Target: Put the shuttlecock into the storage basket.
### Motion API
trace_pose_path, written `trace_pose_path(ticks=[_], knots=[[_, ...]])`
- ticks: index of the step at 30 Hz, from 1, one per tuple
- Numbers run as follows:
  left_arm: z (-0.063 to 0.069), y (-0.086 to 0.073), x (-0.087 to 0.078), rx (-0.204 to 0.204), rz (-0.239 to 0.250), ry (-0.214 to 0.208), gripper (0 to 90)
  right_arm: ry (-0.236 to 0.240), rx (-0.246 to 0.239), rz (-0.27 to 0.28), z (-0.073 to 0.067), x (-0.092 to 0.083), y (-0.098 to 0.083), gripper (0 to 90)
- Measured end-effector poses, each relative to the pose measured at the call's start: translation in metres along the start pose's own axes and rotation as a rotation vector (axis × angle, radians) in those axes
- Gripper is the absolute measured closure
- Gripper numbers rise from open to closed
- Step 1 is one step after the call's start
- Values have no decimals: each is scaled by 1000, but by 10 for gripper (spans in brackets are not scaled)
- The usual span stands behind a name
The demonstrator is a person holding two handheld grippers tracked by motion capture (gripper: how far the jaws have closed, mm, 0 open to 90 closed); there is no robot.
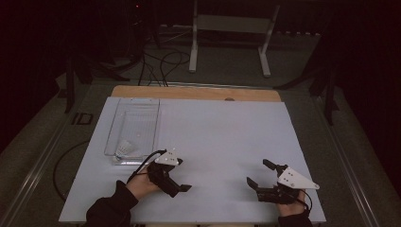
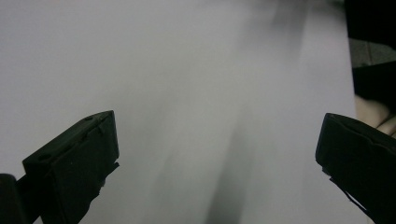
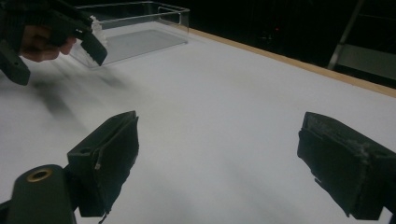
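The shuttlecock [image 1: 125, 148] lay inside the clear bin [image 1: 134, 124], at its near end. Just beside that bin's near corner, the left gripper [image 1: 176, 181] hovered, jaws spread and empty. Well apart, the right gripper [image 1: 260, 174] gaped too.

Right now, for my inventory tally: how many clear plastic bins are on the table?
1. The clear bin sits on the table's far left part, just beyond the left gripper, with a small white object inside its near end.
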State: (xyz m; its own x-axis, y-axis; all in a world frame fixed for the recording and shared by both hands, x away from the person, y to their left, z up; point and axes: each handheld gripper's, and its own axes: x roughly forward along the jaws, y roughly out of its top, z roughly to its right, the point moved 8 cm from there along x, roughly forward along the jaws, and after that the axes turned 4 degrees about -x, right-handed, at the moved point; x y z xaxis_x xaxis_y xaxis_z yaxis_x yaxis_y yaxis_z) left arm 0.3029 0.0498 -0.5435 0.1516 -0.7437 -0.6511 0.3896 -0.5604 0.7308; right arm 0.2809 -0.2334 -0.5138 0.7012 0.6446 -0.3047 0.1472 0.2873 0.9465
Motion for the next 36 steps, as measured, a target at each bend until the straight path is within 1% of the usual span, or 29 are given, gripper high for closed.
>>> trace_pose_path(ticks=[3,5,6,7,10,17,19,21,23,29,34,36], knots=[[-3,-6,-5,-17,11,10,0,0,0,0,0,0,0,123],[-5,-9,-9,-28,23,9,0,1,1,0,0,0,0,123],[-5,-10,-11,-27,31,5,0,1,0,0,0,0,0,123],[-4,-11,-12,-28,32,-3,0,1,-1,0,0,0,0,123],[-5,-17,-16,-26,31,-7,0,2,-2,-1,0,0,0,123],[-8,-31,-23,-56,31,-3,0,1,1,0,0,0,0,123],[-10,-35,-25,-61,26,5,0,1,2,1,0,0,0,123],[-12,-38,-28,-72,35,13,0,0,2,0,0,0,0,123],[-14,-42,-30,-81,33,22,0,1,1,-2,0,0,0,123],[-19,-52,-41,-111,67,56,0,1,-1,-3,0,0,-1,123],[-19,-60,-50,-108,81,77,0,4,0,-5,-1,0,-1,123],[-19,-62,-54,-117,98,89,0,6,1,-7,-1,1,-1,123]])
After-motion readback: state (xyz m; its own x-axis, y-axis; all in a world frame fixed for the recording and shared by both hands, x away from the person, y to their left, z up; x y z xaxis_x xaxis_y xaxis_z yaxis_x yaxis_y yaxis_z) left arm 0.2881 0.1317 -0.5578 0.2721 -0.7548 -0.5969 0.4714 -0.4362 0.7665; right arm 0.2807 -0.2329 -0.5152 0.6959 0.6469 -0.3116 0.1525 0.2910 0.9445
